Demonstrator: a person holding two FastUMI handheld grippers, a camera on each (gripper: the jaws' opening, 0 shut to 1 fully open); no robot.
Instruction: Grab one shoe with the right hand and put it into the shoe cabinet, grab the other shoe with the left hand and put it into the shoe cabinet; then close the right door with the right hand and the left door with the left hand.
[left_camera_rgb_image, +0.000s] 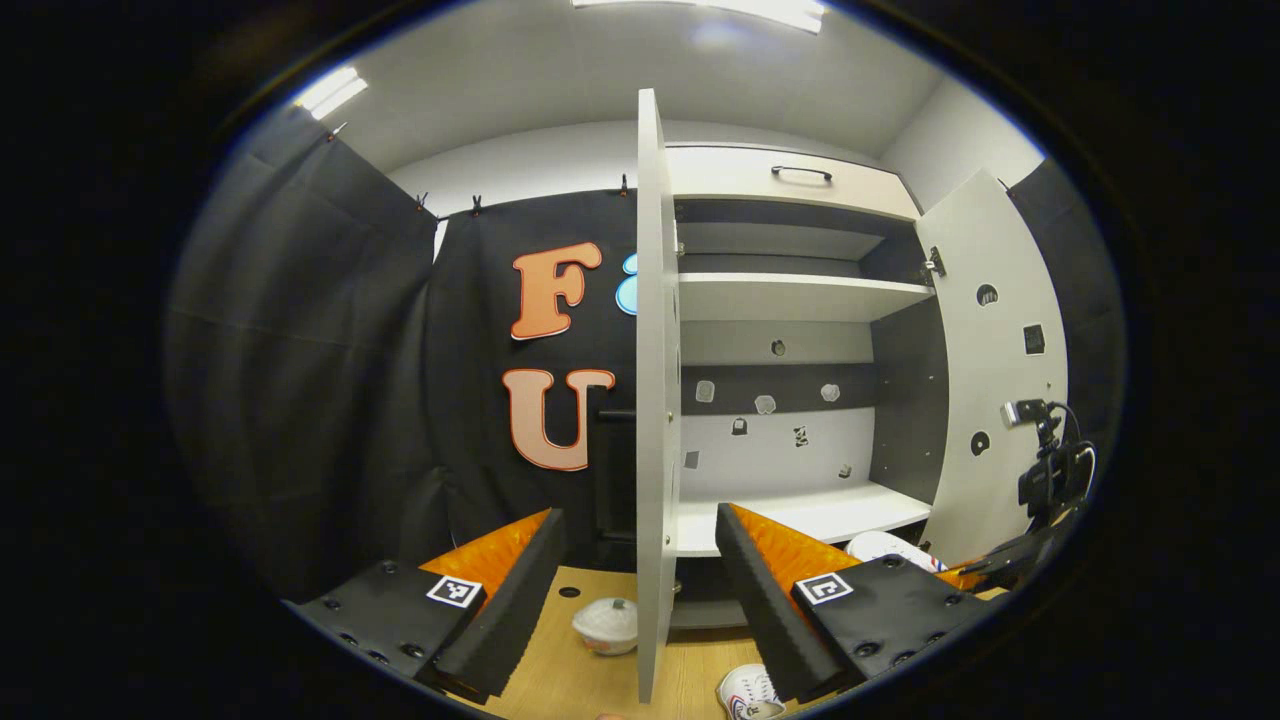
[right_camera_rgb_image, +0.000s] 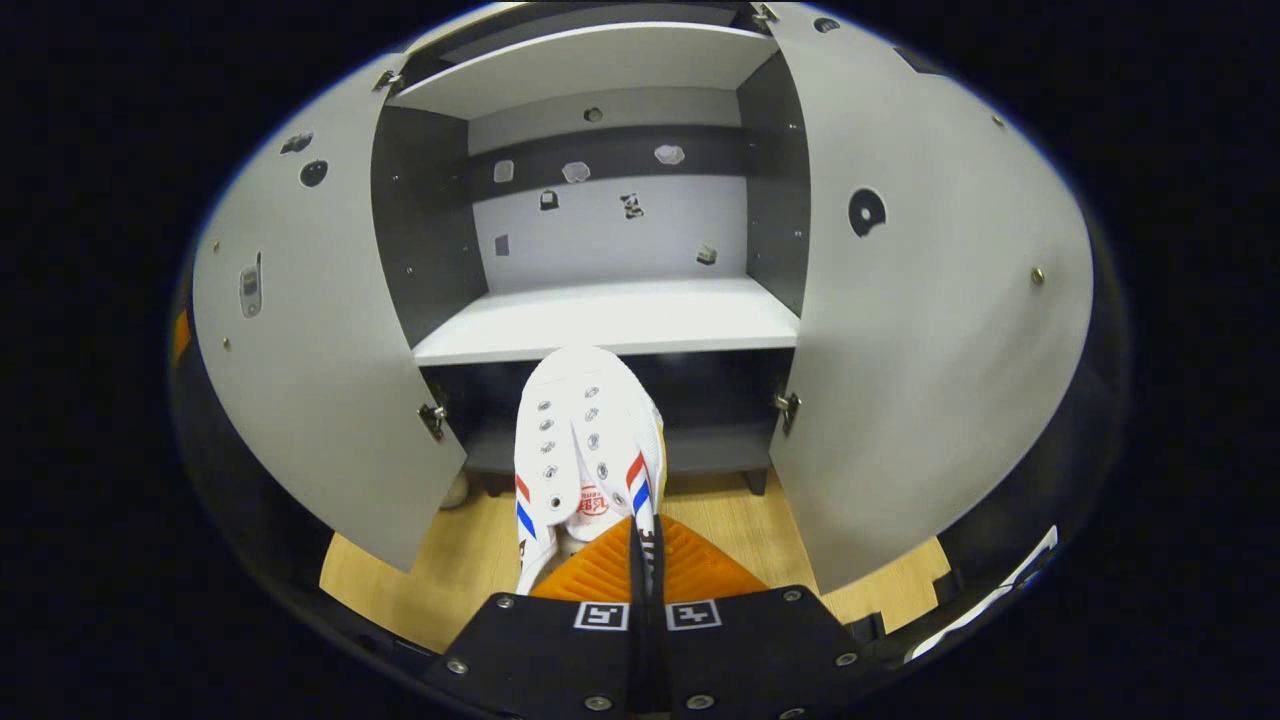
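Light wooden floor (left_camera_rgb_image: 560, 680) under the shoe cabinet (left_camera_rgb_image: 800, 515); on it a white lidded bowl (left_camera_rgb_image: 606, 625) and a white shoe (left_camera_rgb_image: 750, 693).

Black cloth (left_camera_rgb_image: 330, 330) is hanging as booth wall left of the shoe cabinet (left_camera_rgb_image: 800, 300), clipped along its top edge. Above cloth + cabinet, white wall (left_camera_rgb_image: 540, 160) is showing, w/ grey ceiling (left_camera_rgb_image: 560, 70) over it. Ceiling light strips (left_camera_rgb_image: 330, 90) are glowing above-left of cabinet, another one (left_camera_rgb_image: 760, 10) right over it. Wood-look floor (right_camera_rgb_image: 420, 570) is running under + in front of cabinet. Camera on a stand (left_camera_rgb_image: 1045, 465) is sitting right of cabinet, beside more black cloth (left_camera_rgb_image: 1075, 260). Small white bowl (left_camera_rgb_image: 606, 626) is resting on floor, front-left of cabinet.
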